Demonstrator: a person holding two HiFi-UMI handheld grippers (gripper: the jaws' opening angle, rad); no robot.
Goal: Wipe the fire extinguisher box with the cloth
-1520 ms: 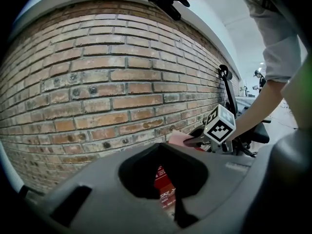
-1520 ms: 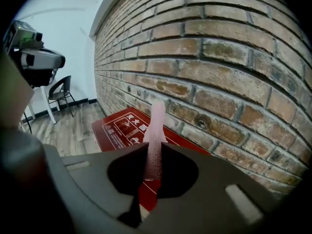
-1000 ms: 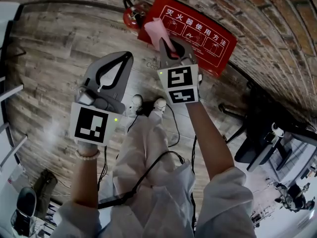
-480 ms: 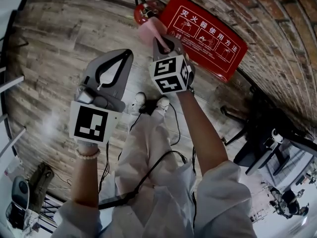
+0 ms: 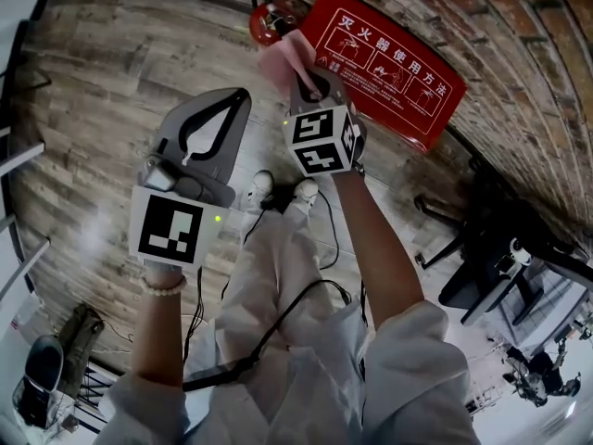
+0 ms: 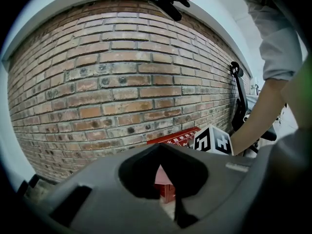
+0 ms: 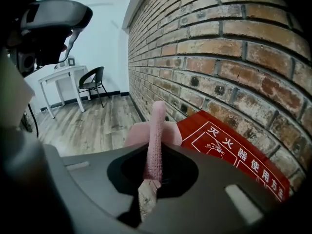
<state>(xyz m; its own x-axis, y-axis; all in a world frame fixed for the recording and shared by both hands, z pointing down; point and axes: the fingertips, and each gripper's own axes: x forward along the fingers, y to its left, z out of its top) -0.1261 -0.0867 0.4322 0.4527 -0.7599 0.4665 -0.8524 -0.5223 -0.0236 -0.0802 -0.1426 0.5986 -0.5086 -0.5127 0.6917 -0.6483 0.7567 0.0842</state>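
Observation:
A red fire extinguisher box (image 5: 394, 63) with white print lies against the foot of a brick wall. A pink cloth (image 5: 281, 60) is clamped in my right gripper (image 5: 309, 82), which is shut on it. The cloth hangs at the box's left end, beside a red extinguisher (image 5: 269, 21); whether it touches the box I cannot tell. In the right gripper view the cloth (image 7: 155, 126) stands up from the right gripper (image 7: 146, 189), with the box (image 7: 234, 150) just right of it. My left gripper (image 5: 236, 100) is shut and holds nothing, left of the right one. The left gripper (image 6: 178, 211) faces the wall, with the box (image 6: 176, 138) low ahead.
The brick wall (image 6: 117, 82) runs behind the box. The floor is wooden planks (image 5: 111, 82). A black office chair (image 5: 491, 248) stands at right. A cable (image 5: 278, 323) trails by the person's legs. A black chair (image 7: 92, 84) and a white table (image 7: 58, 74) stand far down the room.
My right gripper has carried the pink cloth leftward, from the box's left corner toward the red extinguisher. The left gripper has stayed nearly still.

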